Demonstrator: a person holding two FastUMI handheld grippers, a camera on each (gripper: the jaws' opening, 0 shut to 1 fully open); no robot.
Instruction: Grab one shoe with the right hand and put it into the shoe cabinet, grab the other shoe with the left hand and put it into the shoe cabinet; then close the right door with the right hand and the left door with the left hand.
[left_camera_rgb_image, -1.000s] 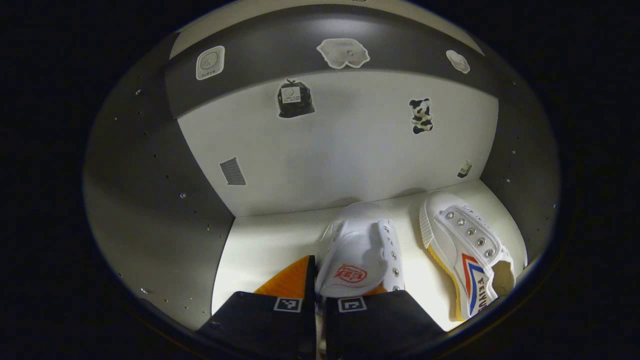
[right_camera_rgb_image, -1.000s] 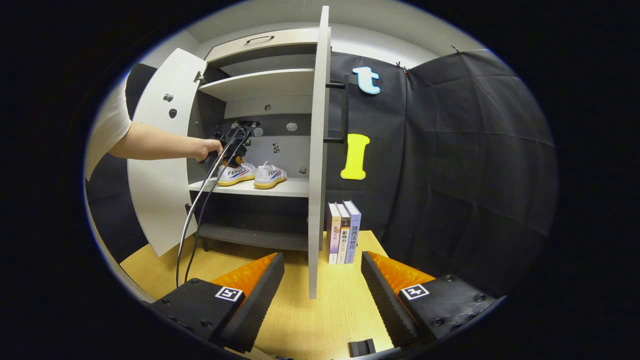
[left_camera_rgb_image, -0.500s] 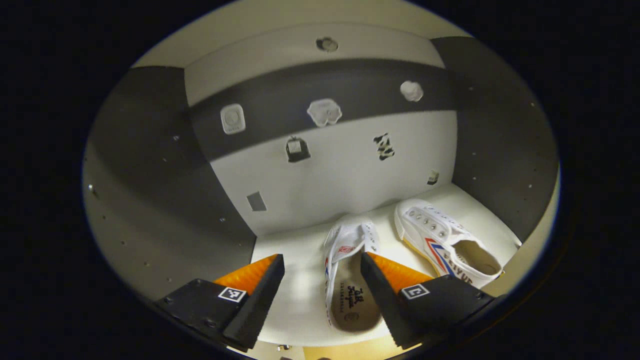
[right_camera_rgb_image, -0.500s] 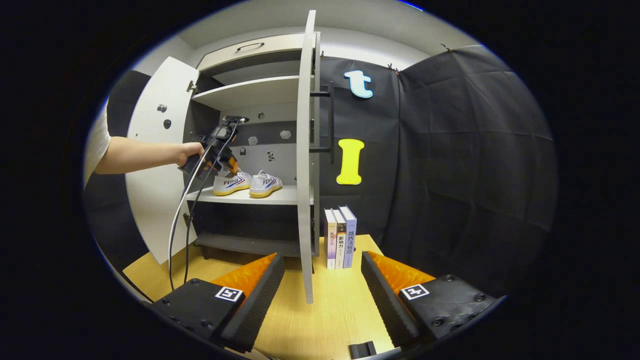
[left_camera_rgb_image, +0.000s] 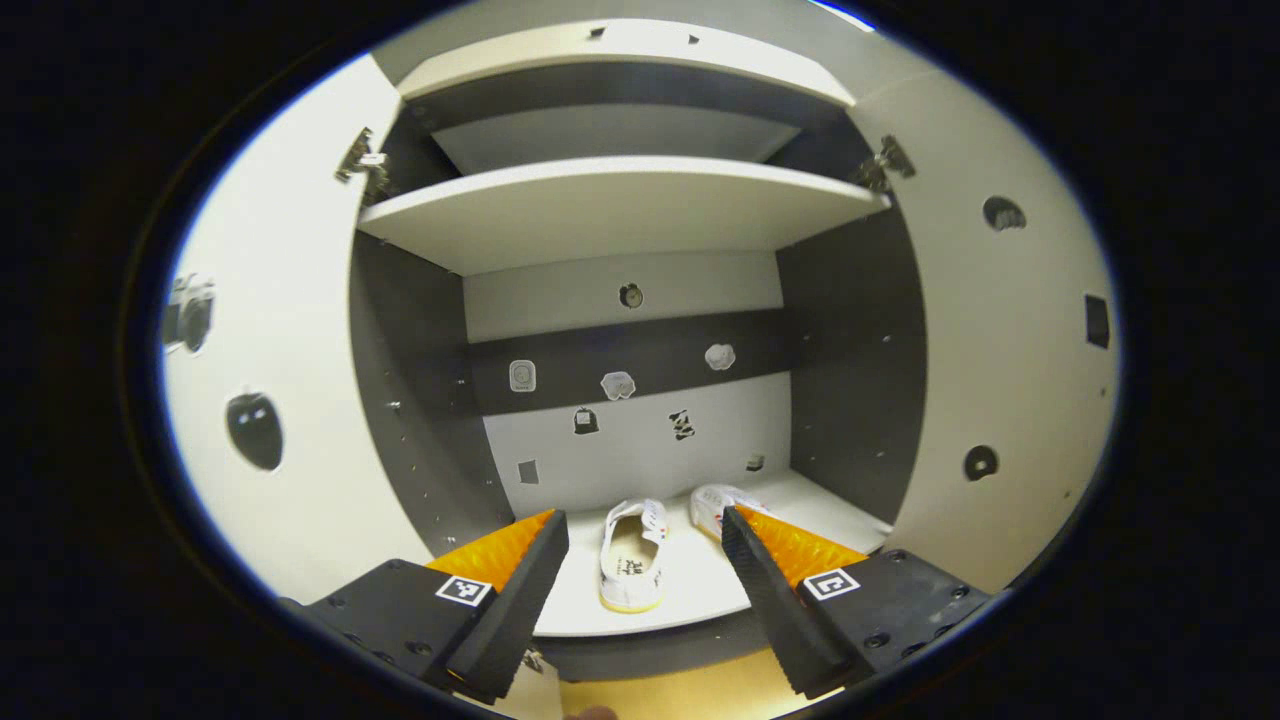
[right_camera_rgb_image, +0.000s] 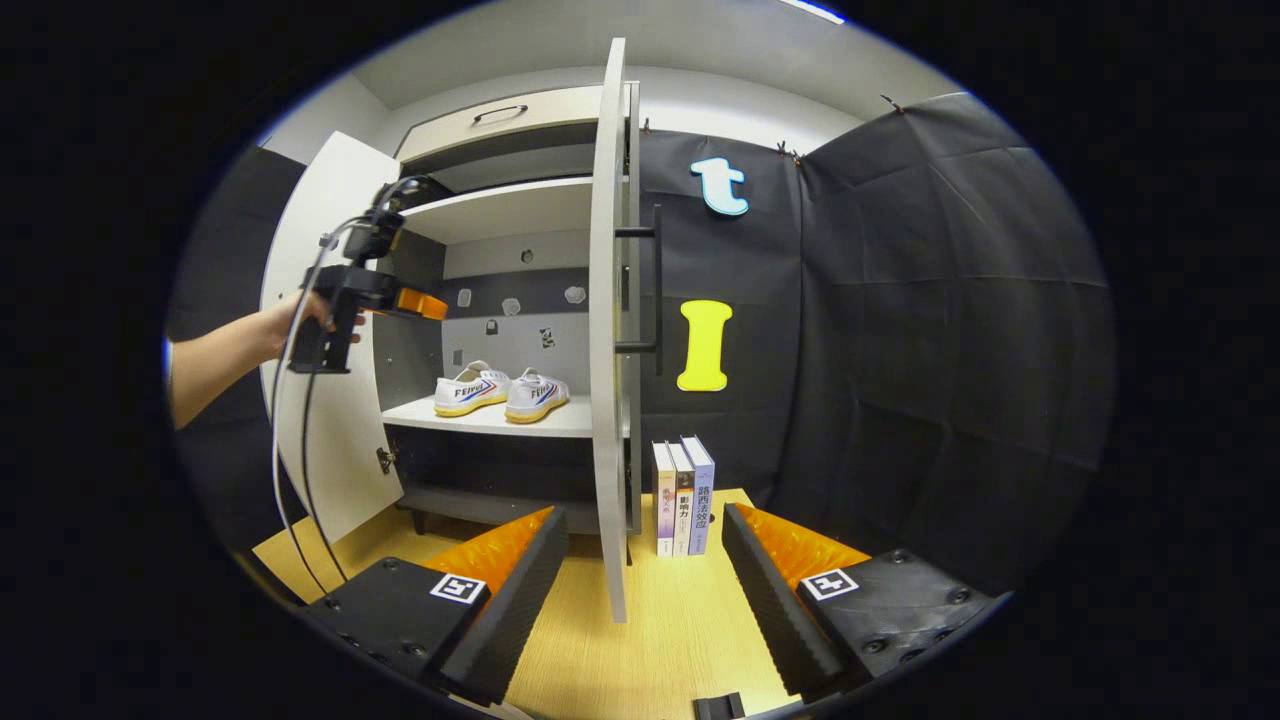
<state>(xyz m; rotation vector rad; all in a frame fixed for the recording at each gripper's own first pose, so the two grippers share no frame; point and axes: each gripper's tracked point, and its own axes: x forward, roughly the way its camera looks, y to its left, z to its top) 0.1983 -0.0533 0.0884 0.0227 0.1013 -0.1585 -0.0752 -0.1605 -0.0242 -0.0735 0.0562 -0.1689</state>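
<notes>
Since both white sneakers (right_camera_rgb_image: 500, 392) sit on shoe cabinet shelf (right_camera_rgb_image: 520, 418), we hold left gripper (left_camera_rgb_image: 640, 560) and right gripper (right_camera_rgb_image: 640, 565) wide open, empty, ready for right door (right_camera_rgb_image: 607, 330).

Sharp, evenly lit overhead; fisheye bends edges.

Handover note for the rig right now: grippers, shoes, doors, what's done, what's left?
Left gripper: open, empty, held in front of the open cabinet.
Right gripper: open, empty, low over the wooden floor, facing the edge of the right door.
Both shoes, left shoe and right shoe, sit side by side on the middle shelf.
Done: both shoes placed.
Left: close the right door with the right gripper, then the left door with the left. Both doors stand open.
</notes>
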